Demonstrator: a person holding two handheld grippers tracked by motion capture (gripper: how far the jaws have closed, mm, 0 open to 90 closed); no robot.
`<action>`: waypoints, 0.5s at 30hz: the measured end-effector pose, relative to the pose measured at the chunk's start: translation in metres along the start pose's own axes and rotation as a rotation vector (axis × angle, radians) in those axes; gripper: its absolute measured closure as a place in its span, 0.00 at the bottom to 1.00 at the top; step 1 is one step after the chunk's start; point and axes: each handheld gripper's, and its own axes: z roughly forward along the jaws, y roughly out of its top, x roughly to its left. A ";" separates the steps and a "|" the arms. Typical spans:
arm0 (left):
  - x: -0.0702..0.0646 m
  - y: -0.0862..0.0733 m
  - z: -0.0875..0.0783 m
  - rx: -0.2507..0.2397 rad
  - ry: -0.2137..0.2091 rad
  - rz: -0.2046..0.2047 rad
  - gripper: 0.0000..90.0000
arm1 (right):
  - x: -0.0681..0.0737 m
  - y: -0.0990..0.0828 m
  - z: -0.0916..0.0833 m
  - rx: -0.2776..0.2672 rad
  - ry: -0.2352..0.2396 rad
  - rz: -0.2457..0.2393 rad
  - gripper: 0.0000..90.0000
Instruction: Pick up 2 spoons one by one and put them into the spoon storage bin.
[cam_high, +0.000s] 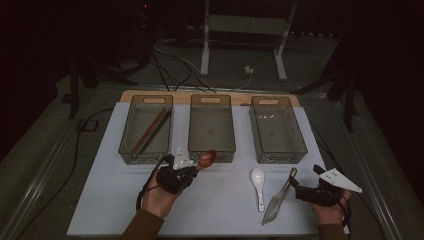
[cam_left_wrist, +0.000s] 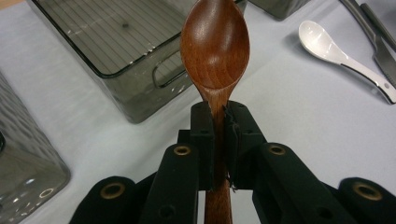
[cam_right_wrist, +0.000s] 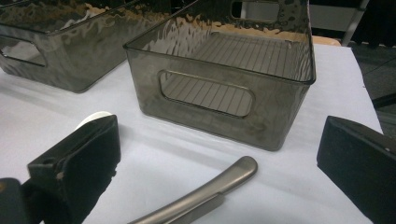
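Observation:
My left gripper (cam_high: 196, 169) is shut on the handle of a brown wooden spoon (cam_high: 206, 159), lifted just in front of the middle bin (cam_high: 212, 148). In the left gripper view the spoon (cam_left_wrist: 215, 46) stands straight up from the closed jaws of the left gripper (cam_left_wrist: 219, 140), bowl facing the camera. My right gripper (cam_high: 299, 190) rests at the table's right front, open. Metal tongs (cam_high: 279, 198) lie on the mat with their handle end (cam_right_wrist: 205, 198) between the wide-apart jaws of the right gripper (cam_right_wrist: 219, 156), untouched.
Three smoky clear bins stand in a row: the left bin (cam_high: 126, 145) holds chopsticks (cam_high: 152, 131), and the right bin (cam_high: 301, 145) has nothing in it. A white ceramic spoon (cam_high: 258, 185) lies left of the tongs. A white mat (cam_high: 110, 200) covers the table.

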 end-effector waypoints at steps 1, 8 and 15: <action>0.000 0.001 0.000 -0.003 0.001 -0.002 0.93 | 0.000 0.000 0.000 -0.001 -0.001 -0.001 0.00; 0.002 0.005 -0.001 -0.011 0.001 -0.004 0.93 | 0.000 0.000 0.000 -0.001 -0.001 -0.001 0.00; 0.005 0.010 0.000 -0.016 0.008 -0.009 0.93 | 0.000 0.000 0.000 -0.002 -0.001 -0.001 0.00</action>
